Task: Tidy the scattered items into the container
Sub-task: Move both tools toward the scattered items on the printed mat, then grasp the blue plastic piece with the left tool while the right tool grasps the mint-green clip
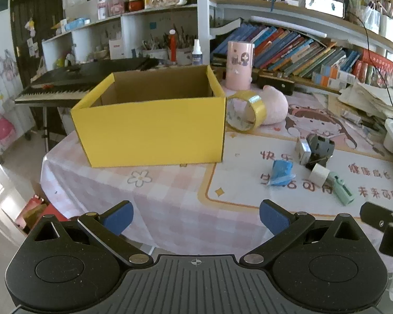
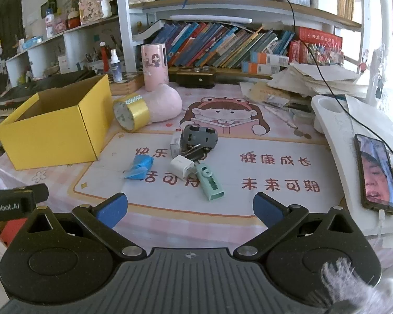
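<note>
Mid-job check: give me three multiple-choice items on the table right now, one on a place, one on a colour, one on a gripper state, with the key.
1. The roll of tape lies:
A. inside the box
B. between the yellow box and the pink plush
C. on the phone

2. The crumpled bag is:
A. blue
B. red
C. black

3. The right gripper is:
A. shut on the charger
B. open, holding nothing
C. shut, empty

Key: B, it stands beside the box's right wall; A, the plastic is plainly blue; B, its pads stand wide apart over bare cloth.

Table mat reads 健康成长 — 未来可期.
</note>
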A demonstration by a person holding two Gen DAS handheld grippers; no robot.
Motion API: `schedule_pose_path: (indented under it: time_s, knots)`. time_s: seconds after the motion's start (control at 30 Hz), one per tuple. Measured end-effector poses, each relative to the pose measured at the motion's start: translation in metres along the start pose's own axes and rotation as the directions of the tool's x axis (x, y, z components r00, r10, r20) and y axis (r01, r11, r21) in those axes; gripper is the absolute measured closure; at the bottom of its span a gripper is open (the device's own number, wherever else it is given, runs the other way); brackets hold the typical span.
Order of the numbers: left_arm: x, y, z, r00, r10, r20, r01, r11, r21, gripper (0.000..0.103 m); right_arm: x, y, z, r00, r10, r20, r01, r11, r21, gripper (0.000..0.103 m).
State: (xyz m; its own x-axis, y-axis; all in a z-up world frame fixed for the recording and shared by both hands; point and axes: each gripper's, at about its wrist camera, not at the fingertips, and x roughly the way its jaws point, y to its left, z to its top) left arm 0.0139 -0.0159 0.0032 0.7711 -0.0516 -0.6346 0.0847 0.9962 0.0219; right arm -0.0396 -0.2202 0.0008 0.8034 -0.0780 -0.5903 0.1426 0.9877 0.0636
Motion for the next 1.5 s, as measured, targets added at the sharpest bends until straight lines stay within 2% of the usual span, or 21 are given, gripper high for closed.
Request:
schedule_pose_path:
  time_s: [0.3,0.47,0.73,1.0,1.2,1.3,1.4,1.5]
  knots:
    - [0.012,-0.015,0.009,1.0,-0.005,-0.003,0.005,1.0,-0.013,0.0,0.019,-0.018,0.01,1.0,0.018,-0.016,-0.018,1.0,0.008,0.0]
    - [0.019,-0.025,0.013,1.0,0.012,-0.009,-0.013,0.999,-0.038,0.0,0.037,-0.029,0.018,0.998,0.04,-0.046,-0.04,0.999,-0.002,0.005]
    - [0.031,-0.039,0.02,0.998,0.061,-0.029,-0.063,0.995,-0.074,0.0,0.074,-0.043,0.031,0.988,0.08,-0.131,-0.087,0.995,-0.05,0.045]
    - [0.042,-0.057,0.025,0.994,0.103,-0.043,-0.106,0.992,-0.072,0.001,0.112,-0.05,0.037,0.97,0.1,-0.22,-0.125,0.987,-0.105,0.046]
    - [0.05,-0.068,0.028,0.991,0.121,-0.063,-0.125,0.991,-0.058,0.001,0.138,-0.049,0.039,0.948,0.146,-0.283,-0.193,0.971,-0.143,0.048]
    - [0.055,-0.074,0.031,0.989,0.123,-0.077,-0.127,0.99,-0.056,0.002,0.148,-0.047,0.039,0.938,0.168,-0.303,-0.226,0.96,-0.166,0.064]
    - [0.063,-0.081,0.033,0.99,0.112,-0.09,-0.116,0.992,-0.05,0.004,0.151,-0.049,0.041,0.938,0.186,-0.294,-0.25,0.948,-0.196,0.08]
    - [0.074,-0.091,0.037,0.99,0.082,-0.112,-0.087,0.995,-0.039,0.009,0.153,-0.058,0.044,0.932,0.212,-0.294,-0.275,0.942,-0.192,0.08]
